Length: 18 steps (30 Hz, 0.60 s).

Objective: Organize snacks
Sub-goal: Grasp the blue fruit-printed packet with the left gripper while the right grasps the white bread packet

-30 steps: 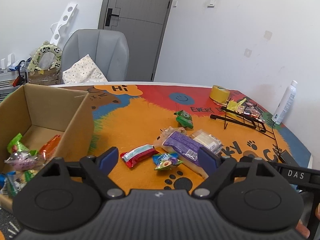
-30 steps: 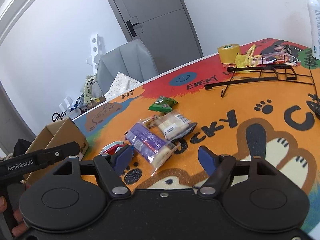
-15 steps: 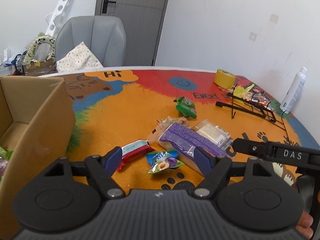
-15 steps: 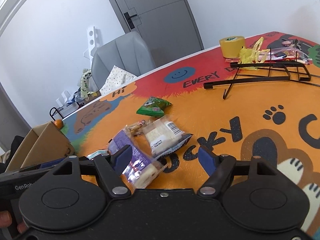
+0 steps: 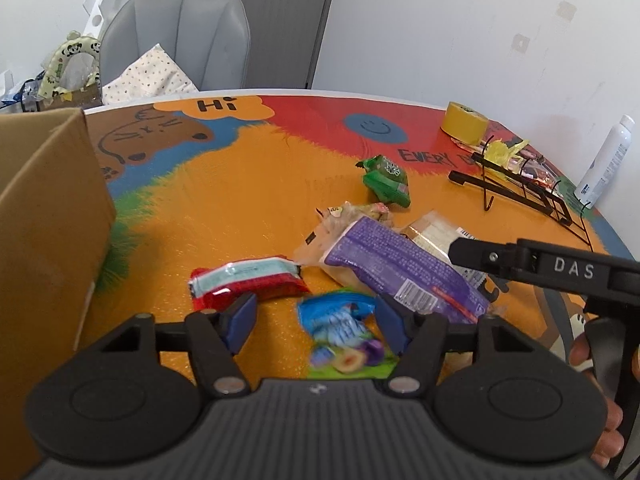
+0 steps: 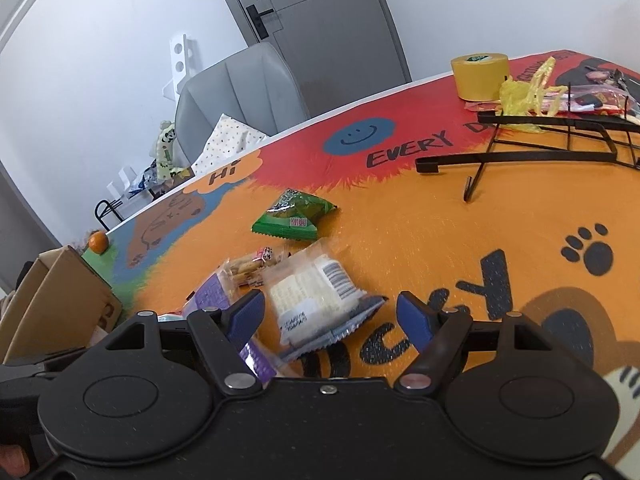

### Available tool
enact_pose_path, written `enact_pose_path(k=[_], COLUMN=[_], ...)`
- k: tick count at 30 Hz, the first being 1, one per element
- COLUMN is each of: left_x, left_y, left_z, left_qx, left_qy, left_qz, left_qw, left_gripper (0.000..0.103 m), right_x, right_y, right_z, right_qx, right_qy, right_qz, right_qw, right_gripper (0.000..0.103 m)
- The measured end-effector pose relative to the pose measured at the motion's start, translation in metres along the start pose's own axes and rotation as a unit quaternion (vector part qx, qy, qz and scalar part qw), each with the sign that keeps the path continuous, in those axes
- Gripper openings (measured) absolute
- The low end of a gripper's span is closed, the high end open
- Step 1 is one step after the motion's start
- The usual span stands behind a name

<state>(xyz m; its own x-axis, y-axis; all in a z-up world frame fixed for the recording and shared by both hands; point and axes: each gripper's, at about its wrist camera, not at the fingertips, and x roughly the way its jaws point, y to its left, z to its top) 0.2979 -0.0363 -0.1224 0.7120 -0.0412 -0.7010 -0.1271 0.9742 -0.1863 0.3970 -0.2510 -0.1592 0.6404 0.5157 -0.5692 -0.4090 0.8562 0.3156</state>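
Table (image 5: pixel 248 184): cartoon-printed, orange; cardboard box (image 5: pixel 44 216) at its left edge.
Room: grey chair (image 5: pixel 176 36) behind table.
Your fingers: left gripper (image 5: pixel 315 317) and right gripper (image 6: pixel 331 316) both spread, empty.

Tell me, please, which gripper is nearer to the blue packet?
Left. The left gripper sits open right over the blue packet, which lies between its fingers. The right gripper is open over the white wafer pack, farther right.

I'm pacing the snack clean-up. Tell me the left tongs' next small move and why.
Probably lower the left tongs straight down and close on the blue snack packet. They are open, and the packet lies flat on the table mat between the two fingertips, not yet gripped. The cardboard box stands just to the left for the drop.
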Motion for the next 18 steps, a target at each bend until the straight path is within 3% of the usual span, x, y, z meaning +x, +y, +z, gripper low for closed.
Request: enact_pose_path(k=[8, 12, 18], left_x=[0.002, 0.002, -0.003], left_y=[-0.006, -0.009, -0.007], left_z=[-0.002, -0.004, -0.008], left_qx=[0.008, 0.016, 0.011], left_qy=[0.004, 0.005, 0.001], left_qz=[-0.005, -0.005, -0.008], left_qw=[0.9999, 0.9998, 0.9999], left_gripper=[0.06, 0.045, 0.042], right_x=[0.016, 0.016, 0.004], right_y=[0.005, 0.01, 0.01], right_z=[0.006, 0.002, -0.005], right_qx=[-0.015, -0.038, -0.04], right_qy=[0.005, 0.008, 0.015], right_qz=[0.0, -0.016, -0.019], right_qw=[1.0, 0.999, 0.999], right_gripper=[0.073, 0.066, 0.058])
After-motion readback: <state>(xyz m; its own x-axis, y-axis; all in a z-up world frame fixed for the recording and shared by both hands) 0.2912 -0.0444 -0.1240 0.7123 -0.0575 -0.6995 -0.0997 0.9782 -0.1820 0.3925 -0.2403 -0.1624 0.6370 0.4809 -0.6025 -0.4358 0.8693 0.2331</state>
